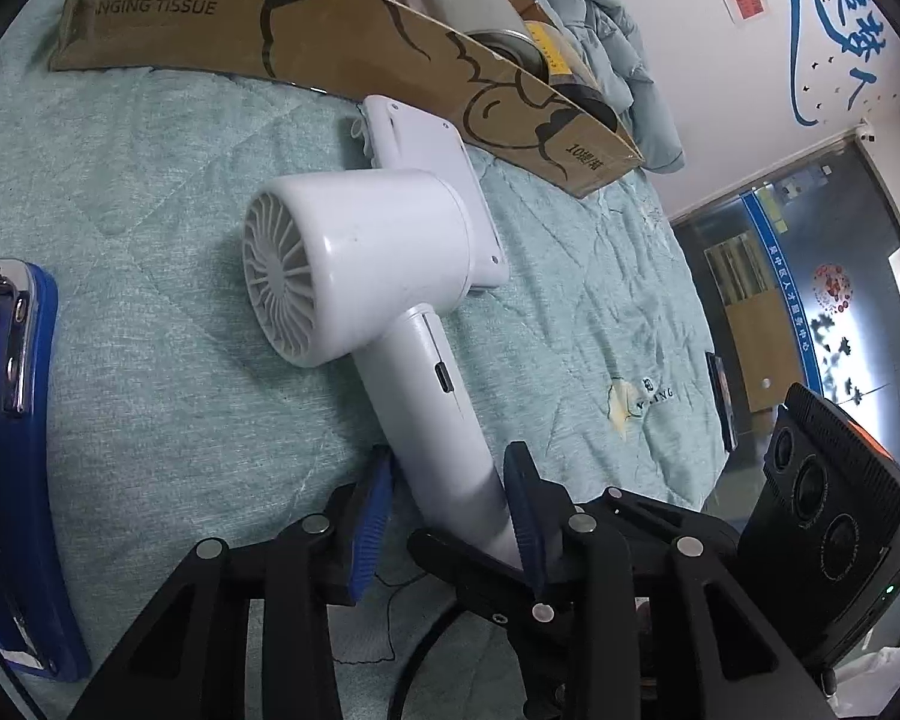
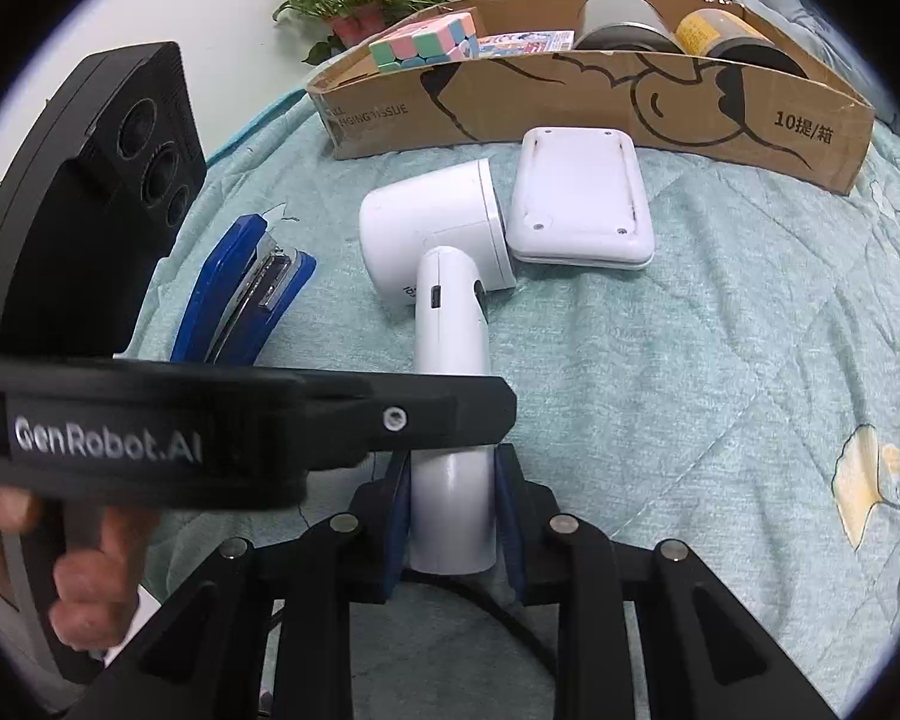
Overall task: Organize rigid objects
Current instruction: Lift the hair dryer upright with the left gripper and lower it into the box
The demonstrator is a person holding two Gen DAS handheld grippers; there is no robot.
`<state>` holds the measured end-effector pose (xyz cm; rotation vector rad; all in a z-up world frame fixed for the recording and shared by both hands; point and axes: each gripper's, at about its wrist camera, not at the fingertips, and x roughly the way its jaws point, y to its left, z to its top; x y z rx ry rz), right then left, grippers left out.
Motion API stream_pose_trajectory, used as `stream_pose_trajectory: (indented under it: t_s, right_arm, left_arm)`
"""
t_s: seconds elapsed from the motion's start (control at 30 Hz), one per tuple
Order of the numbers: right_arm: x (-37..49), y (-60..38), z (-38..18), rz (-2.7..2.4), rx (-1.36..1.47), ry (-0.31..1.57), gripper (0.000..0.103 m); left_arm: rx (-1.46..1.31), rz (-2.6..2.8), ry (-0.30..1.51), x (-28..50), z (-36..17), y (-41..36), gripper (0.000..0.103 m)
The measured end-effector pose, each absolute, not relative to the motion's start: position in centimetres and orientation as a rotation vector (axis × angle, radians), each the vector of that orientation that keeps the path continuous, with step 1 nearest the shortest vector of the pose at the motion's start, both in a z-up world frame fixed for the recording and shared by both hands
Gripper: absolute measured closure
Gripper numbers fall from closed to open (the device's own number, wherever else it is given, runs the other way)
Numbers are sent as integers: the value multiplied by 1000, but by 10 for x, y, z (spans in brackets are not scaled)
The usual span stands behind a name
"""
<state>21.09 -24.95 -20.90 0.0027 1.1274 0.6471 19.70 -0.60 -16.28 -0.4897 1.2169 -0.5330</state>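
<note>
White plastic fan (image 2: 444,276) lies on the teal quilt (image 2: 720,390), handle end between the right gripper (image 2: 450,516) fingers (image 2: 506,516), which sit closed against both its sides. The left gripper (image 1: 456,504) also straddles the handle: one blue pad touches it, the other stands just off, so a firm hold cannot be told. Ahead of the fingers, touching the fan head, lies a white flat device (image 2: 579,204). Beyond it stands a cardboard box (image 2: 600,102) holding a cube (image 2: 426,39) and cans (image 2: 624,21). Left of the fan lies a blue stapler (image 2: 246,294).
</note>
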Motion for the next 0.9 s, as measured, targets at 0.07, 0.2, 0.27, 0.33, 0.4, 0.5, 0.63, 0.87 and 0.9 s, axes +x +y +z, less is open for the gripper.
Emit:
stream_pose_trajectory:
  t_s: [0.07,0.2,0.27,0.33,0.4,0.5,0.63,0.87,0.9]
  right_arm:
    - [213,-253,-201,645,13,1120,78]
    - [206,-249,-185,644,6,1062,78]
    - [209,-248,-173,648,14,1013,78]
    - [212,-247,-161,647,17,964,78]
    - [217,-246,-146,641,26,906,78]
    - [229,-243,-127,624,35,847,78]
    - [249,-235,-104,601,8,772,78]
    - [295,-227,-87,588,29,732,78]
    - [305,-225,-86,586,30,737,78]
  left_arm:
    - [-492,-526,1198,195,-161,-4,69]
    - [-438,-505,1132,191,-139,-1,70]
    - [-405,-501,1085,192,-121,1,70]
    - [-386,-503,1042,195,-105,2,70]
    - [-360,-508,997,201,-87,2,71]
    - [-323,-513,942,214,-63,2,71]
    - [-291,-527,883,236,-34,2,71]
    - [-254,-524,849,293,-6,9,72]
    - [-253,-524,851,301,-6,10,72]
